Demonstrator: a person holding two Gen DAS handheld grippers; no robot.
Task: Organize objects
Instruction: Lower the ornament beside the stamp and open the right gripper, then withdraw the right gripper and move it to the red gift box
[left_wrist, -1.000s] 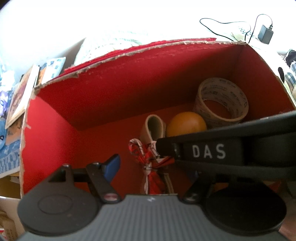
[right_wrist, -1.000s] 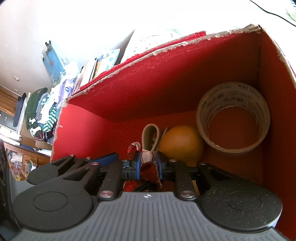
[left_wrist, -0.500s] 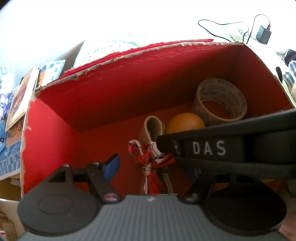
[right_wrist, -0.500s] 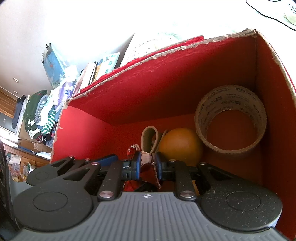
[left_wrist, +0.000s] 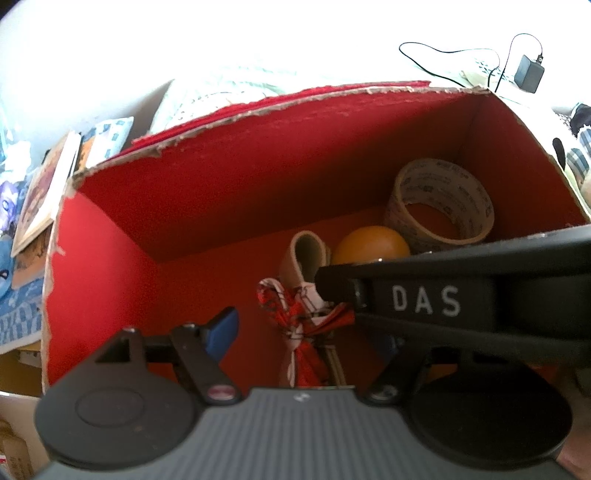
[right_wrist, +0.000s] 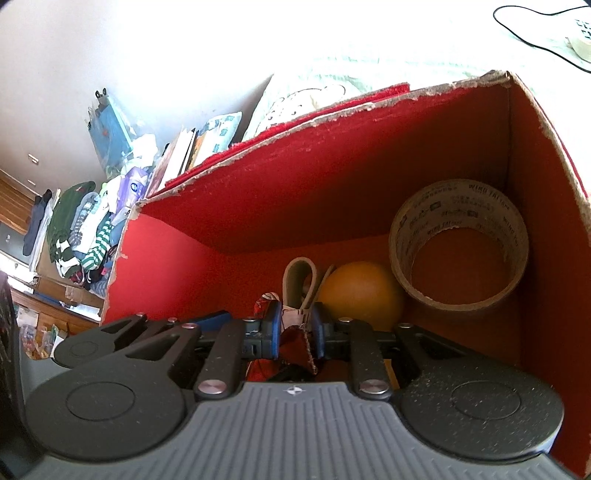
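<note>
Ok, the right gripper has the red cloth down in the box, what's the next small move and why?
Probably open the right gripper and release. Its jaws are closed on the red cloth, which already hangs inside the red box beside the orange ball.

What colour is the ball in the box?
Orange. The ball shows best in the right wrist view, beside the tape roll.

Right tool (right_wrist: 294, 334) clamped, left tool (left_wrist: 306, 332) spread wide
</note>
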